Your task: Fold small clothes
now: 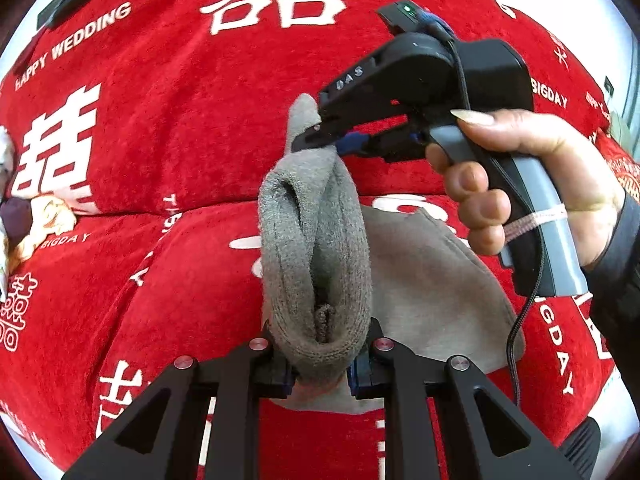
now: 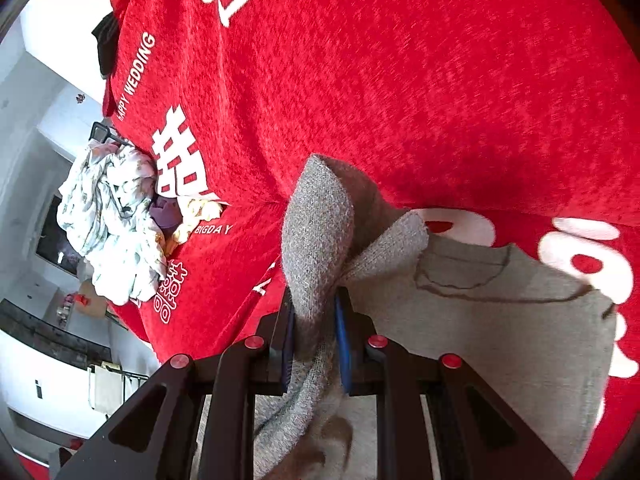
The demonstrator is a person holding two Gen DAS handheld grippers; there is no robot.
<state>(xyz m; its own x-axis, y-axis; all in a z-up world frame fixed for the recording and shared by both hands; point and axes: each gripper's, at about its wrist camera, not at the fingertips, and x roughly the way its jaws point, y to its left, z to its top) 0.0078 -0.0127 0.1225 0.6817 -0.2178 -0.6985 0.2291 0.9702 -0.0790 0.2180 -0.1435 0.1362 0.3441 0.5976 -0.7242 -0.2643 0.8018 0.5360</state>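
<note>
Left tongs (image 1: pixel 322 364), at 6 o'clock in the left wrist view: both pads pinch the cuff end of a grey sock (image 1: pixel 316 256), which stretches up toward 12 o'clock with its opening facing the camera. Right tongs (image 1: pixel 316 138), at 1 o'clock from the sock's middle: narrow tips clamp the sock's far end, so the sock hangs lifted between the two tools. A hand (image 1: pixel 532 176) at 3 o'clock grips the right tool's handle.

Right tongs (image 2: pixel 314 344), right wrist view, 6 o'clock: blue-edged pads press on a gathered fold of the same sock, which bulges toward 12 o'clock.

Beneath the sock, toward 4 o'clock in both views, a flat grey garment (image 2: pixel 500 320) lies on a red blanket (image 2: pixel 400 80) printed with white characters and "HAPPY WEDDING". A crumpled pale floral cloth (image 2: pixel 112 220) sits at 9 o'clock.
</note>
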